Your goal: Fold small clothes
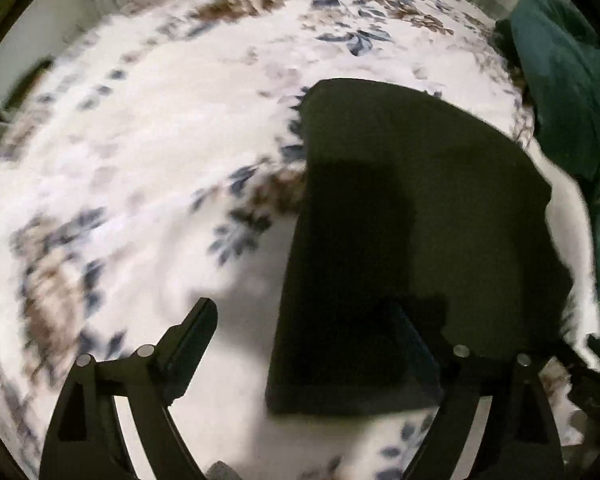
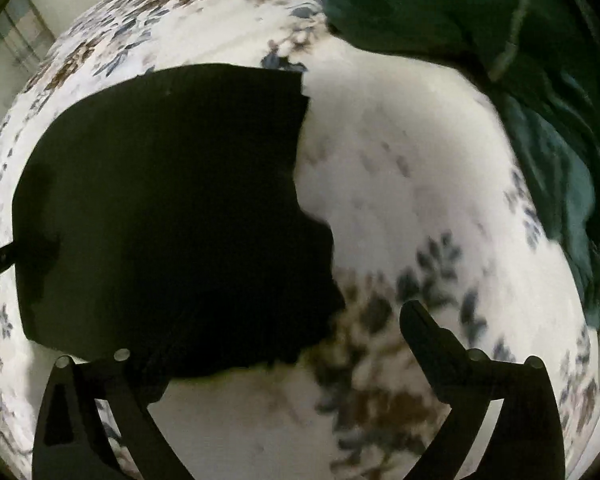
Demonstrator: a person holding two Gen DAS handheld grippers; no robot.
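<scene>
1. Black garment (image 1: pixel 412 240) lies flat, partly folded, on the floral bedspread (image 1: pixel 140 140)
2. Left gripper (image 1: pixel 304 320) and right gripper (image 2: pixel 268 344) gape wide, empty
3. Risk: fingers snag bedspread beneath, dragging folds loose

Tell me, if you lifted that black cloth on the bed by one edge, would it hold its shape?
Probably not. The black garment lies flat in layers on the floral bedspread, so it would likely droop and unfold. It looks thin, so probably light. Pushed, it would likely bunch rather than slide.
</scene>
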